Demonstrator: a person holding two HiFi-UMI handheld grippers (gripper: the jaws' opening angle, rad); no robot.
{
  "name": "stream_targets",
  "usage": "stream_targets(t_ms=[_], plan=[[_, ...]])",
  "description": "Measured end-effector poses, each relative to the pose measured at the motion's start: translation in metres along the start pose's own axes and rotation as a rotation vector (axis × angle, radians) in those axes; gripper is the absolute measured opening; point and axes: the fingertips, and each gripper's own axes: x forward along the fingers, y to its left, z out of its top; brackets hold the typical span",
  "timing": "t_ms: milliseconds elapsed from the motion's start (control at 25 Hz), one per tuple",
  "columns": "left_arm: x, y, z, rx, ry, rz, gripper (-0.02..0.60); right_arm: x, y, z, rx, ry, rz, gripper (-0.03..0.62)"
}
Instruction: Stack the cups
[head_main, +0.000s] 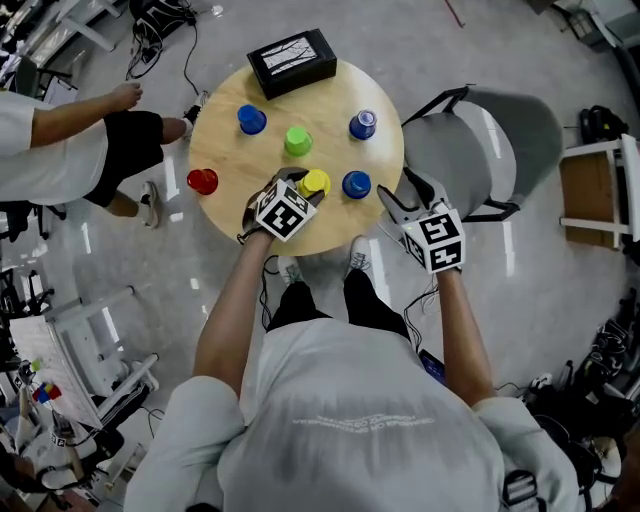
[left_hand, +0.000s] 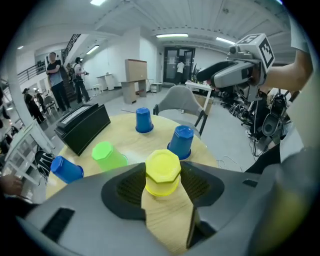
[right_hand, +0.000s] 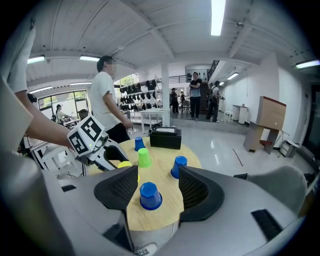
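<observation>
Left tongs (left_hand: 163, 186) are closed on the inverted yellow cup (left_hand: 162, 170), axis vertical, at the near edge of the table (left_hand: 125, 140), green cup (left_hand: 107, 155) just beyond-left of it; right tongs (right_hand: 154, 187), wide and empty, face the blue cup (right_hand: 150, 195) right of yellow.

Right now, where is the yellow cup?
In the head view, the yellow cup stands upside down near the front edge of the table, just left of a blue cup, between the jaws of the left tool.
</observation>
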Motion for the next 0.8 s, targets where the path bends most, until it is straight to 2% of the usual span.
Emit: stream_targets(t_ms=[280,800], plan=[[0.029,-0.016,0.001,0.072,0.068,-0.021,0.233,-0.003,-0.008,-0.016,0.011,0.018,0.015,0.264],[0.040,-0.023,0.011,0.022,0.052,-0.055,0.244,-0.006,-0.023,-0.024,0.017,0.026,0.022,0.264]])
